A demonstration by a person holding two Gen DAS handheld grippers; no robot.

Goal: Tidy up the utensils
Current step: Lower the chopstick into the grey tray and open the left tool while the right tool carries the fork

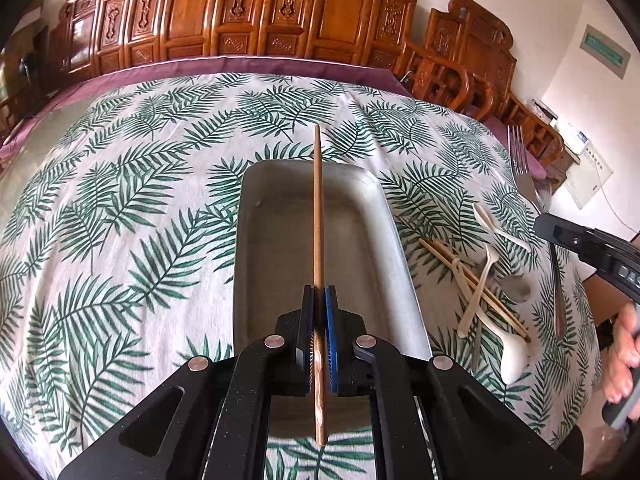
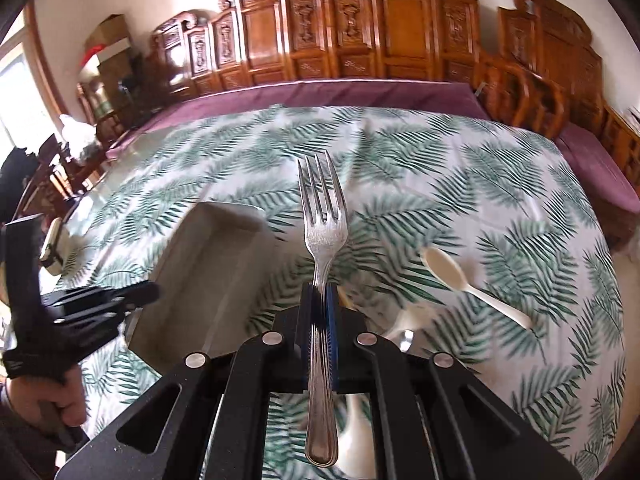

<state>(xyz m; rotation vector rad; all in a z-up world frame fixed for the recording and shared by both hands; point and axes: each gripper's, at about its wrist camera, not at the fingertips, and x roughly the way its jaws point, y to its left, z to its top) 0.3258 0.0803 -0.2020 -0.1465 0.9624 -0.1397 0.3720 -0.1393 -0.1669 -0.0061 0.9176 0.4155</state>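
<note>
The left gripper [image 1: 319,292] has its fingers pinching a brown chopstick [image 1: 318,200], which runs straight ahead between them and pokes out behind; it hangs over the grey tray [image 1: 280,216] lying on the leaf-print cloth [image 1: 120,200] of the worktop, its tip reaching past the tray's far rim. The right gripper [image 2: 319,292] has its fingers pressed on the handle of a metal fork [image 2: 323,224], tines pointing away toward the far edge of the worktop, held above the cloth just right of the tray. The rest of the utensils lie in a loose heap on the cloth to the right of the tray, nearer the right edge: a pair of pale chopsticks [image 1: 472,284], a white plastic spoon [image 1: 500,224], a plastic fork [image 1: 478,292], a white ceramic spoon [image 1: 514,354] and a metal spoon [image 1: 516,286], some crossing one another. The tray itself holds nothing
</note>
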